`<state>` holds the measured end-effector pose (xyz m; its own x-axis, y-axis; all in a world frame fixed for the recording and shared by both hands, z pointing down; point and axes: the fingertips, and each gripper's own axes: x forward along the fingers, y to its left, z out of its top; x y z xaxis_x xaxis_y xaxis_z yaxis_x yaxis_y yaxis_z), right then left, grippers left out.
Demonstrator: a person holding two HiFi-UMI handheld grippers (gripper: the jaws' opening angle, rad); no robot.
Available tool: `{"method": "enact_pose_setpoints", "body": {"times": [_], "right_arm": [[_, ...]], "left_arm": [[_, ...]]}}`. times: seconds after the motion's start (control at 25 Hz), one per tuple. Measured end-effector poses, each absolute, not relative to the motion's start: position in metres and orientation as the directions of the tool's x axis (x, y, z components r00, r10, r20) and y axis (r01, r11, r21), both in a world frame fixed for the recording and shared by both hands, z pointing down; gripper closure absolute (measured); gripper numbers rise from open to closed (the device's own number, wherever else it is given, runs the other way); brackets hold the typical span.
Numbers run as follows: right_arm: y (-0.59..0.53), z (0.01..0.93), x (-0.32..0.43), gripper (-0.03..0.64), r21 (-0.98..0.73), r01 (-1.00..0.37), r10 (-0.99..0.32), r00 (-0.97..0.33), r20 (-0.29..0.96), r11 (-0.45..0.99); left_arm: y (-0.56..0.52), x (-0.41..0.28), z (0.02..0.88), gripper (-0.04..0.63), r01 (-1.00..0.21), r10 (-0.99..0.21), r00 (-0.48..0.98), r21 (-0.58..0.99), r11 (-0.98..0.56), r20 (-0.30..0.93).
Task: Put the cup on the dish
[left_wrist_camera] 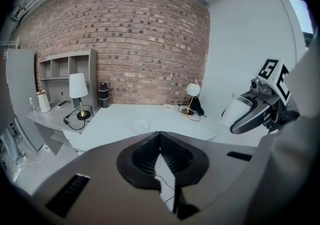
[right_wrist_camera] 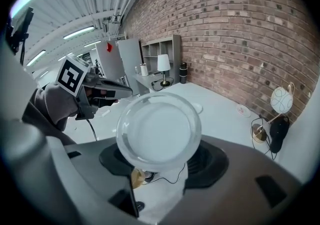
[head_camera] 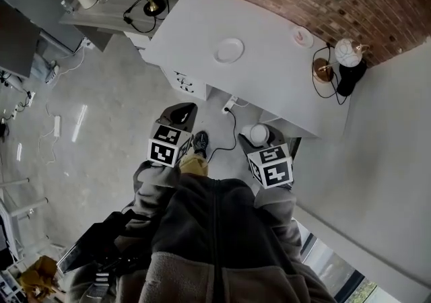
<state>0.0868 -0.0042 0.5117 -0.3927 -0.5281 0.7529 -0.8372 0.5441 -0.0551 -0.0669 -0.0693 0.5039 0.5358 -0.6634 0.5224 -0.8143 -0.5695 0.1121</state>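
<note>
One cup (right_wrist_camera: 159, 131), mouth-on only in the right gripper view, fills its jaws

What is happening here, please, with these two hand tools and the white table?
A person stands a little way back from the white table, holding a gripper in each hand. The right gripper is clamped on a clear cup. The left gripper carries nothing, and its jaws are together. The white dish lies bare on the table, so the cup is not yet placed on it.
</note>
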Motion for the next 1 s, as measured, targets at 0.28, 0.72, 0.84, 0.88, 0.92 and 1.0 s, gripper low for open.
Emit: {"method": "enact_pose_setpoints", "body": {"times": [0.28, 0.72, 0.84, 0.88, 0.92, 1.0], "right_arm": [[-0.066, 0.511, 0.076, 0.362, -0.052, -0.866, -0.532, -0.351, 0.77, 0.496], [-0.113, 0.523, 0.063, 0.362, -0.065, -0.871, -0.501, -0.34, 0.796, 0.487], [-0.123, 0.531, 0.062, 0.362, -0.081, -0.866, -0.495, -0.356, 0.792, 0.493], [-0.127, 0.534, 0.062, 0.362, -0.088, -0.863, -0.493, -0.364, 0.79, 0.497], [-0.131, 0.538, 0.062, 0.362, -0.092, -0.859, -0.491, -0.372, 0.788, 0.503], [-0.14, 0.545, 0.062, 0.362, -0.098, -0.85, -0.483, -0.385, 0.786, 0.518]], "left_arm": [[-0.137, -0.06, 0.511, 0.589, -0.762, -0.597, 0.597, 0.146, -0.631, 0.535], [-0.177, -0.054, 0.537, 0.589, -0.735, -0.53, 0.638, 0.234, -0.636, 0.559], [-0.183, -0.052, 0.545, 0.589, -0.742, -0.537, 0.633, 0.24, -0.626, 0.558], [-0.186, -0.051, 0.547, 0.589, -0.746, -0.543, 0.629, 0.236, -0.622, 0.556], [-0.189, -0.051, 0.549, 0.589, -0.751, -0.551, 0.624, 0.23, -0.619, 0.555], [-0.198, -0.051, 0.552, 0.589, -0.763, -0.565, 0.608, 0.214, -0.61, 0.557]]}}
